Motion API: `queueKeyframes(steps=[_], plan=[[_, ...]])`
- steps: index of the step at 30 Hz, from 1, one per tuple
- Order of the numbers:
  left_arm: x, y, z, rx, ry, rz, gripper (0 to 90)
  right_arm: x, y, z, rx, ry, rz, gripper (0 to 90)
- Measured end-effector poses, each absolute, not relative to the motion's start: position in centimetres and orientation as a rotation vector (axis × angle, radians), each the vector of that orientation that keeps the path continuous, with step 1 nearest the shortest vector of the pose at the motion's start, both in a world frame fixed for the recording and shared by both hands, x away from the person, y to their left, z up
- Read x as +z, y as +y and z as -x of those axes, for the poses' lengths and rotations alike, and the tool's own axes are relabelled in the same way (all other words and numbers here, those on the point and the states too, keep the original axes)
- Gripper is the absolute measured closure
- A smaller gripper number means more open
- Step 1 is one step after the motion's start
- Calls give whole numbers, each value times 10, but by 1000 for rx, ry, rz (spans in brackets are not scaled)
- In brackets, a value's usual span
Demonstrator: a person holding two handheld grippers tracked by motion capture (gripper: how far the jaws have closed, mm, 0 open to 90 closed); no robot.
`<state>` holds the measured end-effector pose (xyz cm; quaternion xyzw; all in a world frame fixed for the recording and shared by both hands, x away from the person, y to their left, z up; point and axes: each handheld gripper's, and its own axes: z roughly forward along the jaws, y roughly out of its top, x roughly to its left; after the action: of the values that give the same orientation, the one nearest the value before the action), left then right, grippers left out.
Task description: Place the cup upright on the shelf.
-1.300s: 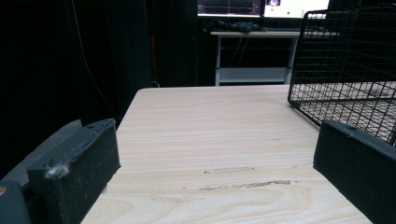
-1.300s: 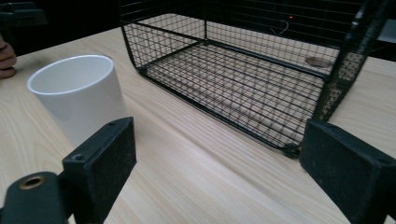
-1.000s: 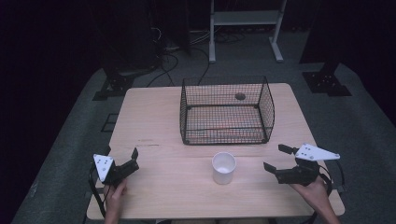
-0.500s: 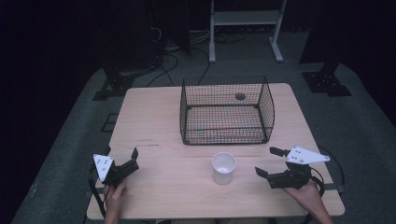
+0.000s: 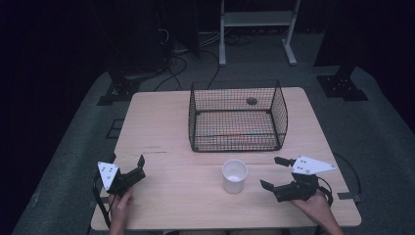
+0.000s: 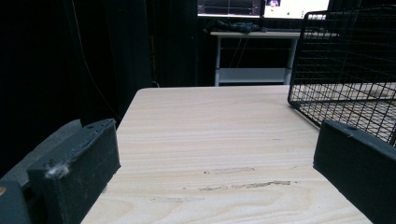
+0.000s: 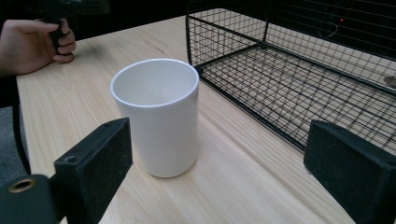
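On the pale wooden worktop (image 5: 166, 127), seen from the high view, a plain white cylindrical cup (image 5: 234, 176) stands upright, mouth up, just in front of the black wire basket (image 5: 237, 117). The right claw (image 5: 276, 172) lies near the cup's right side, jaws apart; the left claw (image 5: 128, 165) sits well apart, jaws spread.

In the left gripper view, bare worktop lies between the jaws.

In the right gripper view, the cup stands ahead, untouched.
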<state>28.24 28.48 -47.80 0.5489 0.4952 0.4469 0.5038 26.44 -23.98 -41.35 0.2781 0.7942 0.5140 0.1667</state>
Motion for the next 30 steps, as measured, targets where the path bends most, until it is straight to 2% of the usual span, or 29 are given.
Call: queueKeyframes(steps=[7,30], plan=[[-478,285,-282,1079,1195,-1325,0,-413,-228,-263,1468,2295,-754,35],[-478,285,-282,1077,1195,-1324,0,-425,-188,-270,1466,2406,-684,27]])
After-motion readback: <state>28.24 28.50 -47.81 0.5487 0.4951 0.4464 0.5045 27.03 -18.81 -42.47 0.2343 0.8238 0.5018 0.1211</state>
